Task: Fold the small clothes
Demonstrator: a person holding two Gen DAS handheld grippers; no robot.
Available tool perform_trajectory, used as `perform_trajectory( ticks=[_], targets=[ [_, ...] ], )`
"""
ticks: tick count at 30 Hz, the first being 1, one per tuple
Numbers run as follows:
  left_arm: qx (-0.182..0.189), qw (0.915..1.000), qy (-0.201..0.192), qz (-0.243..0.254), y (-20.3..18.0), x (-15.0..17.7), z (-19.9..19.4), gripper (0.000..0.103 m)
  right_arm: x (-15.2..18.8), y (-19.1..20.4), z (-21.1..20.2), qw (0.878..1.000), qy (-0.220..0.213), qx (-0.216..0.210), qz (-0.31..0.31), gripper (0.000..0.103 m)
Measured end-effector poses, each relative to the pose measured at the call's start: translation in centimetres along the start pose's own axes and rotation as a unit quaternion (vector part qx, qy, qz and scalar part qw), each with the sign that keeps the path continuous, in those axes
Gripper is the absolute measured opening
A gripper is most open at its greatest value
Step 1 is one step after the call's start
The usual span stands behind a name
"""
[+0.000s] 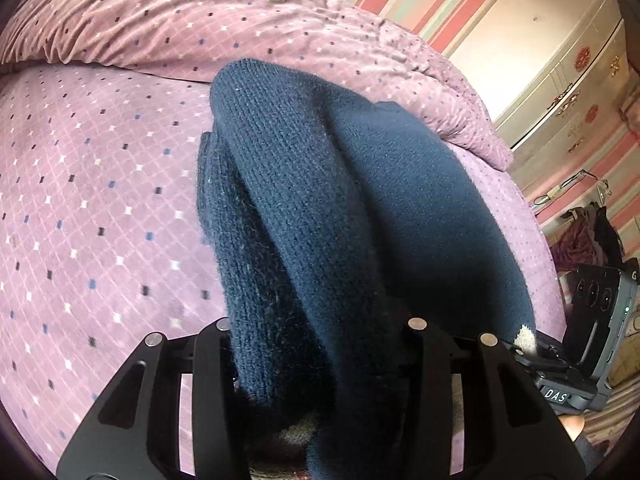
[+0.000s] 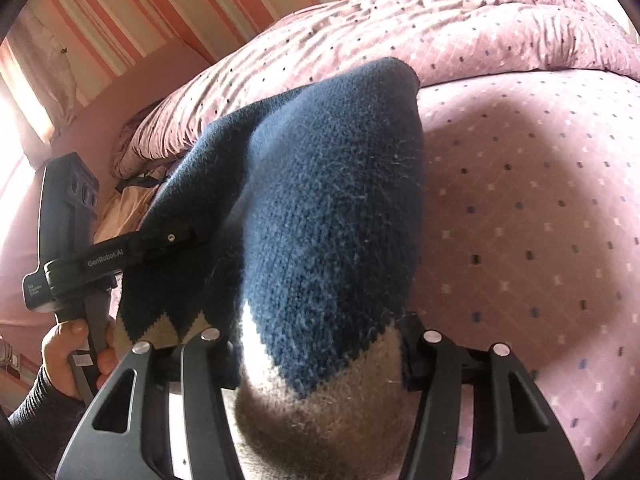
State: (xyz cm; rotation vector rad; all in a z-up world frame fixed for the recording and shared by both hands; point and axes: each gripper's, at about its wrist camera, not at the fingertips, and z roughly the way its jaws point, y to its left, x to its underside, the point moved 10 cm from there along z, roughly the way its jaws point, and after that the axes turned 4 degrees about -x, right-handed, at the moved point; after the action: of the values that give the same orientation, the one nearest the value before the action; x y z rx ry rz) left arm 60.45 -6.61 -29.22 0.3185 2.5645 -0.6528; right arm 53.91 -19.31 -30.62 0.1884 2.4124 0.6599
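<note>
A navy knit garment (image 1: 320,200) with a beige zigzag band (image 2: 320,408) hangs lifted off the mauve bed. In the left wrist view its cloth bunches between the jaws of my left gripper (image 1: 320,344) and covers the fingertips; the gripper is shut on it. My right gripper (image 2: 320,360) is likewise shut on the garment (image 2: 340,200) at the beige band. The cloth stretches between the two grippers. The left gripper's body (image 2: 80,264) shows at the left of the right wrist view, held by a hand (image 2: 76,352). The right gripper's body (image 1: 580,340) shows at the right edge of the left wrist view.
The dotted mauve bedspread (image 1: 100,200) lies under the garment. A rumpled matching duvet (image 1: 200,20) is heaped along the far side. A white dresser (image 1: 560,80) stands by the striped wall, with a pile of clothes (image 1: 580,240) beside the bed.
</note>
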Motion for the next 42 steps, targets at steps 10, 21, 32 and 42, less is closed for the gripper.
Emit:
perform_trajectory(
  ticks=[10, 21, 32, 42],
  targets=[
    [0.028, 0.9995, -0.002, 0.012, -11.1, 3.7, -0.3, 0.041, 2.0, -6.4, -10.4, 0.999, -0.026, 0.032, 0.009, 0.054],
    [-0.033, 0.9974, 0.001, 0.065, -15.1, 9.9, 6.8, 0.053, 7.8, -15.7, -9.6, 0.998, -0.009, 0.058, 0.038, 0.058],
    [-0.061, 0.9948, -0.017, 0.080, -14.3, 9.9, 7.3, 0.084, 8.7, -16.6, -9.2, 0.999, -0.011, 0.044, 0.030, 0.066],
    [-0.082, 0.9902, -0.086, 0.073, -14.3, 7.2, -4.1, 0.099, 7.4, -14.3, -14.3, 0.997, -0.015, 0.074, -0.015, 0.088]
  ],
)
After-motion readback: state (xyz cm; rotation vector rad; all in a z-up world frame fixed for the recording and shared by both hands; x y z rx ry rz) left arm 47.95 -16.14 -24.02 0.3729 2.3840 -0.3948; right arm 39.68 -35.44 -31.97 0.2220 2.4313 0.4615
